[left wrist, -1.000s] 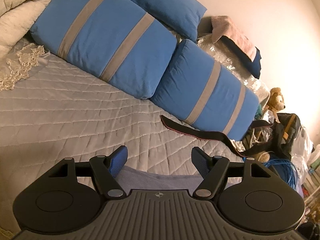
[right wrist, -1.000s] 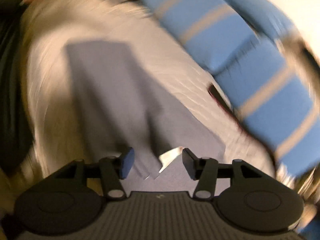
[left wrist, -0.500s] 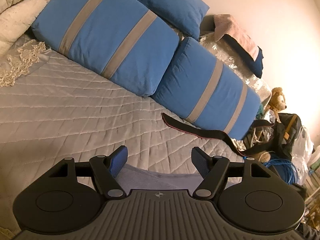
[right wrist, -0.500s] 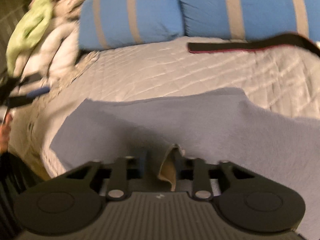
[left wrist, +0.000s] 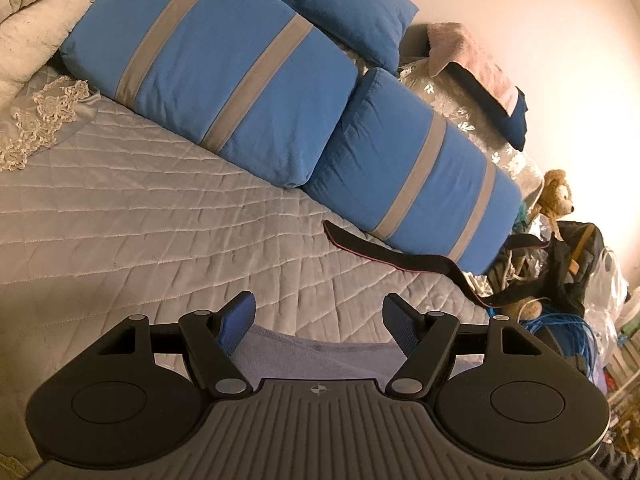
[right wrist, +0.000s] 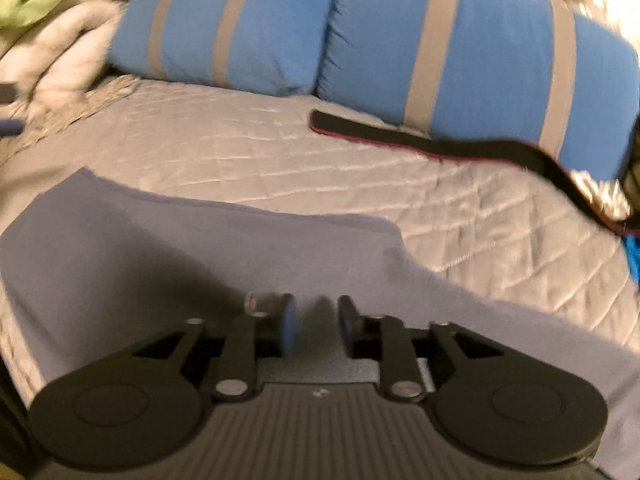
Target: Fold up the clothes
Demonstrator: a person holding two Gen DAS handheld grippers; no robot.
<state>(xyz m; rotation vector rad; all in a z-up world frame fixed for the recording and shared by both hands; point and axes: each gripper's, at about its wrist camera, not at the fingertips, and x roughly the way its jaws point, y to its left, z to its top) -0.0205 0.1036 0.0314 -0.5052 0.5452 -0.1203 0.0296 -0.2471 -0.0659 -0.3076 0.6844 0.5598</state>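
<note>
The left gripper point(left wrist: 319, 316) has its blue-padded fingers point(left wrist: 236, 320) spread wide, with nothing between them; it hangs just above the near edge of a grey-blue garment point(left wrist: 320, 354), and whether the pads touch the cloth cannot be told. The right gripper point(right wrist: 316, 326) is blurred, but its two fingers stand close together with a narrow gap left between them. It sits low over the garment point(right wrist: 160, 264), and whether any fold of cloth is caught between the pads cannot be told from this view. The garment lies spread flat across the near part of the bed point(right wrist: 280, 152), its far edge running roughly level from the left side and then stepping down toward the right. The bed is covered with a grey quilted spread point(left wrist: 140, 232) stitched in diamonds. Along its far edge lie two blue cushions with grey stripes point(left wrist: 216, 76), end to end, and a plain blue pillow point(left wrist: 340, 4) rests behind them against the pale wall. A black strap with a red edge point(left wrist: 384, 256) lies on the spread just in front of the right-hand cushion point(left wrist: 416, 176) and trails off the right side of the bed. At the far left corner sits a cream duvet point(left wrist: 36, 20) with lace trim point(left wrist: 36, 120) below it. Beyond the right side are a teddy bear point(left wrist: 554, 196), a dark bag point(left wrist: 576, 264) and a coil of blue cable point(left wrist: 560, 328).
</note>
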